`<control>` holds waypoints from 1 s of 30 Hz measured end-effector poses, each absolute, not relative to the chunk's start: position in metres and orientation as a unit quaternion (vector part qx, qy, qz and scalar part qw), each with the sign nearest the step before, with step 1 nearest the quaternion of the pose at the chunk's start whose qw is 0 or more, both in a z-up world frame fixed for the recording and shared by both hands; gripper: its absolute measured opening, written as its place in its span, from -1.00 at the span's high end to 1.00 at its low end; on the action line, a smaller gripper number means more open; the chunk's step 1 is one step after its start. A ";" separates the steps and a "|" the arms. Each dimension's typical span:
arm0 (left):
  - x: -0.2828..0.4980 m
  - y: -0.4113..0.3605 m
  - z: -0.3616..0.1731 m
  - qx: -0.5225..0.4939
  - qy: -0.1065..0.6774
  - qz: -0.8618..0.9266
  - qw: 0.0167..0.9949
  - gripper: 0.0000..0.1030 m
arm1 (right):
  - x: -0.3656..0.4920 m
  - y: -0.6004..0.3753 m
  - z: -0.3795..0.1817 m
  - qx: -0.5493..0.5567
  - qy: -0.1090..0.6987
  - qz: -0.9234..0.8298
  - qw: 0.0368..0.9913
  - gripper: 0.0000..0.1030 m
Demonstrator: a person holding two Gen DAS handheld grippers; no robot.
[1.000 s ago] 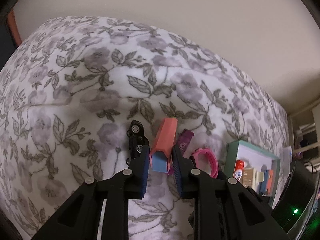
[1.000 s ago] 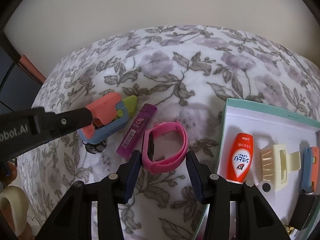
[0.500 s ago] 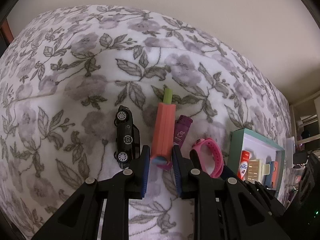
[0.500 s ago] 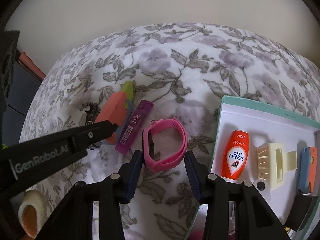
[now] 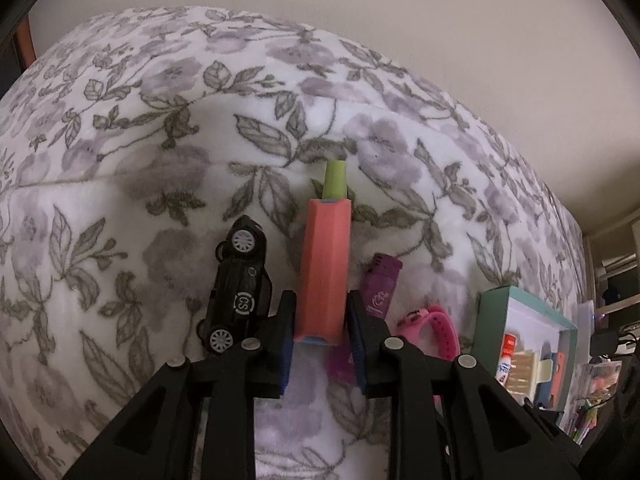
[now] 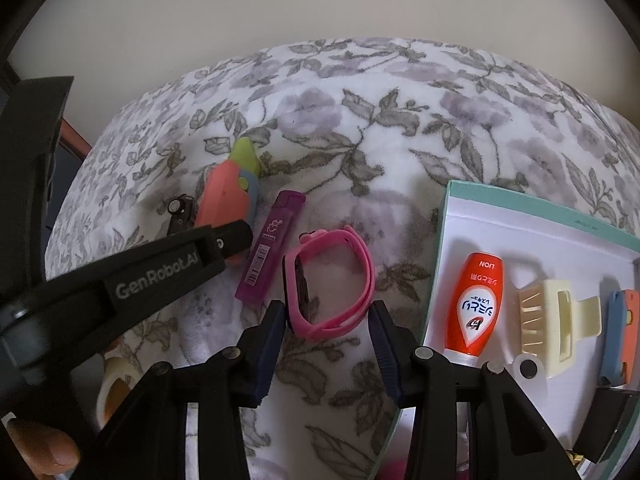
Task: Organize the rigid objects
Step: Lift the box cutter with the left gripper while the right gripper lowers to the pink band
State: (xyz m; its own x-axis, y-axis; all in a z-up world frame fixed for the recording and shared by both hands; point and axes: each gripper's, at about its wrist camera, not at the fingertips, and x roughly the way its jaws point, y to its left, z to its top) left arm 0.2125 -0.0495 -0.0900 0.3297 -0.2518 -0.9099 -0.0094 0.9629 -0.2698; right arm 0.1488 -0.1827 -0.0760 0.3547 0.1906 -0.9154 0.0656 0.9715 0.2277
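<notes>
A coral toy knife [image 5: 326,264] with a green tip lies lengthwise on the floral bed cover, its near end between the pads of my left gripper [image 5: 320,320]. Those jaws are opening, and the pads still sit against its sides. A black toy car [image 5: 238,284] lies just to its left and a purple lead case [image 5: 380,284] to its right. In the right wrist view, my right gripper [image 6: 326,320] stands open around the near end of a pink wristband [image 6: 332,280] lying on the cover. The left gripper's finger [image 6: 224,240] crosses the knife [image 6: 224,200] there.
A teal-rimmed white box [image 6: 540,208] at the right holds an orange tube [image 6: 478,304], a cream hair clip [image 6: 556,324] and a blue-and-coral item [image 6: 622,332]. A tape roll [image 6: 116,384] and a thumb [image 6: 44,452] show low on the left. A plain wall stands behind the bed.
My left gripper has come down with the toy knife, which now lies flat on the cover beside the car. The right gripper has stayed around the wristband.
</notes>
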 end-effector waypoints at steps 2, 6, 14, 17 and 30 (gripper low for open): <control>0.212 -0.048 -0.091 -0.116 0.572 -0.074 0.809 0.43 | 0.149 -0.182 -0.077 0.112 0.568 0.038 0.815 0.12; 0.214 -0.047 -0.093 -0.111 0.573 -0.074 0.808 0.42 | 0.149 -0.181 -0.077 0.109 0.569 0.038 0.814 0.12; 0.215 -0.055 -0.082 -0.077 0.578 -0.062 0.810 0.52 | 0.149 -0.182 -0.076 0.109 0.569 0.037 0.814 0.13; 0.215 -0.056 -0.072 -0.073 0.570 -0.067 0.815 0.54 | 0.148 -0.184 -0.072 0.106 0.566 0.035 0.817 0.14; 0.209 -0.057 -0.022 -0.081 0.533 -0.087 0.838 0.58 | 0.141 -0.205 -0.045 0.127 0.535 0.031 0.835 0.21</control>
